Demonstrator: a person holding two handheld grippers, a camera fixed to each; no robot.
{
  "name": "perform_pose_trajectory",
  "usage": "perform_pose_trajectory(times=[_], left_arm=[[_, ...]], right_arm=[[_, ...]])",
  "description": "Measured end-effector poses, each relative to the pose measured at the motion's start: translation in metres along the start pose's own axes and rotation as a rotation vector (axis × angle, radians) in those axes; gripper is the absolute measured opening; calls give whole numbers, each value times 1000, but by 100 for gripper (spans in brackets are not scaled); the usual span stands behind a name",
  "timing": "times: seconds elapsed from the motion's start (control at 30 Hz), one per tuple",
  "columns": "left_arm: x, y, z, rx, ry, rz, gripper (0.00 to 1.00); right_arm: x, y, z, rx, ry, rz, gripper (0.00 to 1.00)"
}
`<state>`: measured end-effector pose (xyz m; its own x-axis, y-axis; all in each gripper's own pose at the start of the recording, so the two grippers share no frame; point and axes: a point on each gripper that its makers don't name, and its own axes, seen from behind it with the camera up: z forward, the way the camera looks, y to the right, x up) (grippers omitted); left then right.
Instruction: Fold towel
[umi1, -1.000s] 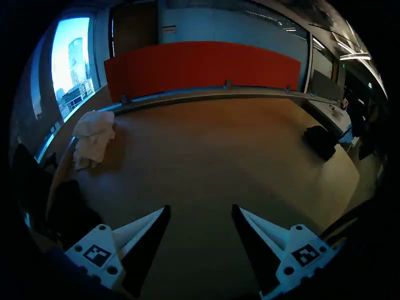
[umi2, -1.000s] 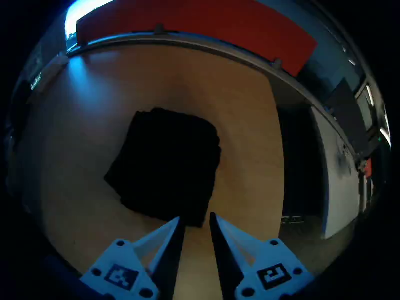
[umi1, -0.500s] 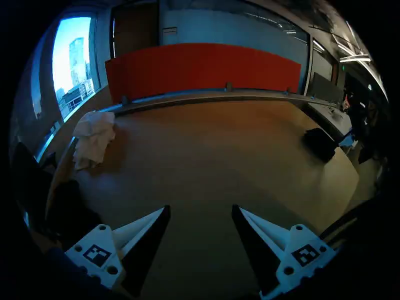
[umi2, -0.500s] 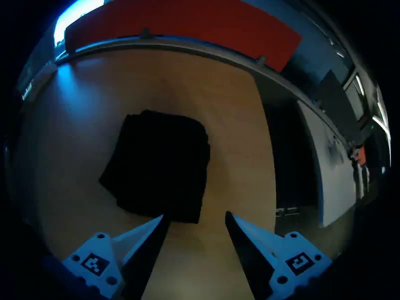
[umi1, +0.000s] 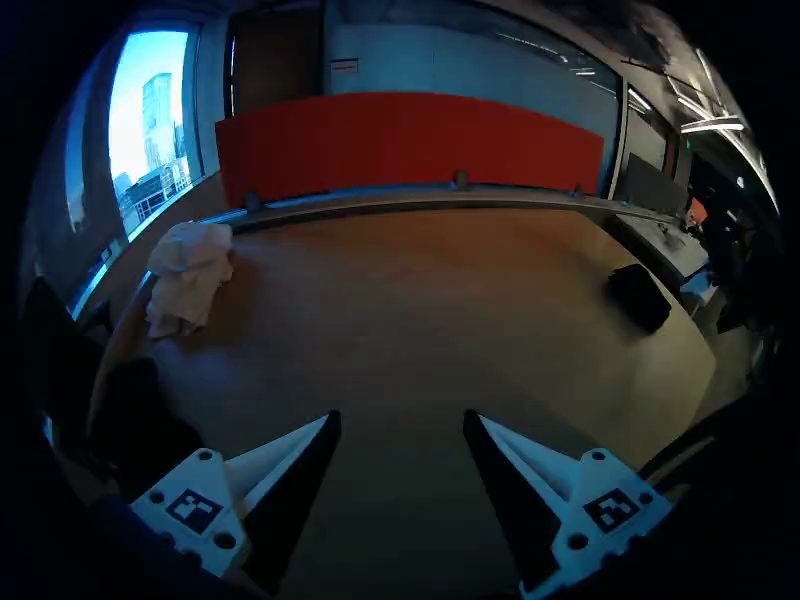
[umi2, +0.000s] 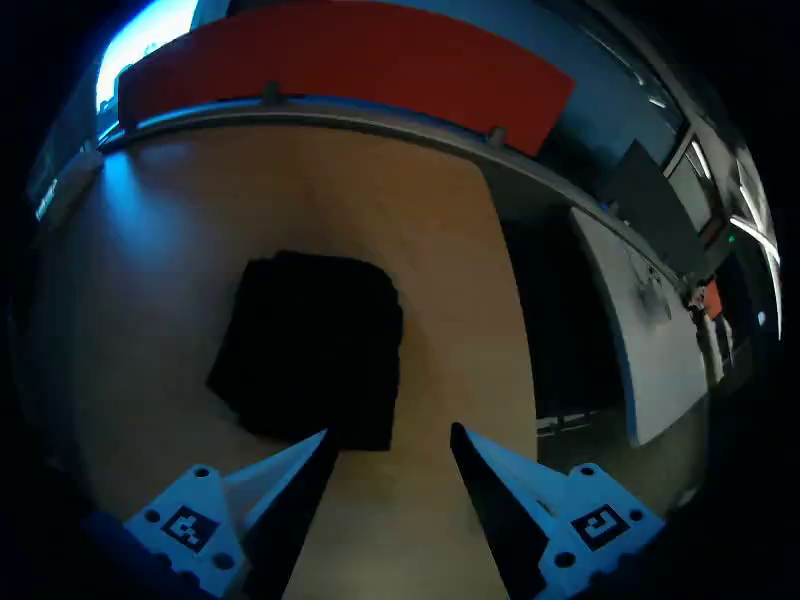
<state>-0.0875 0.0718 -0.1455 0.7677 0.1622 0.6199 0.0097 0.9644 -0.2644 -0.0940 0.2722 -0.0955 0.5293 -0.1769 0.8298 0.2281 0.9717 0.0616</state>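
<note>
A black folded towel (umi2: 310, 360) lies flat on the wooden table (umi2: 200, 230), just beyond my right gripper (umi2: 392, 440), which stands open with nothing between its fingers. In the left gripper view the same dark towel (umi1: 640, 295) sits far off near the table's right edge. My left gripper (umi1: 400, 420) is open over bare wood. A crumpled white towel (umi1: 187, 275) lies at the far left of the table.
A red divider panel (umi1: 410, 140) with a metal rail runs along the table's far edge. A window (umi1: 150, 120) is at the left. The table's right edge drops to a dark gap and a white desk (umi2: 655, 350). A dark shape (umi1: 130, 420) lies near left.
My right gripper has opened wider and drawn back slightly from the black towel, which now sits a little farther off. The left gripper has hardly moved.
</note>
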Motion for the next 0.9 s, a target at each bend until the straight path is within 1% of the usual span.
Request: perform_pose_trajectory(times=[0.17,0.27,0.47,0.6,0.77,0.9], left_arm=[[3,-2,-1,0,9,-6,90],[5,-4,-1,1,14,-10,91],[9,-6,0,-1,22,-19,90],[11,-7,0,-1,27,-15,90],[14,-8,1,-1,33,-13,91],[16,-8,2,-1,37,-15,91]], right_arm=[[22,-15,-9,9,77,49,85],[39,-25,-18,22,132,77,85],[75,-44,-37,25,241,122,85],[100,-58,-51,29,324,167,85],[122,-72,-64,41,411,218,85],[134,-82,-74,57,464,233,85]])
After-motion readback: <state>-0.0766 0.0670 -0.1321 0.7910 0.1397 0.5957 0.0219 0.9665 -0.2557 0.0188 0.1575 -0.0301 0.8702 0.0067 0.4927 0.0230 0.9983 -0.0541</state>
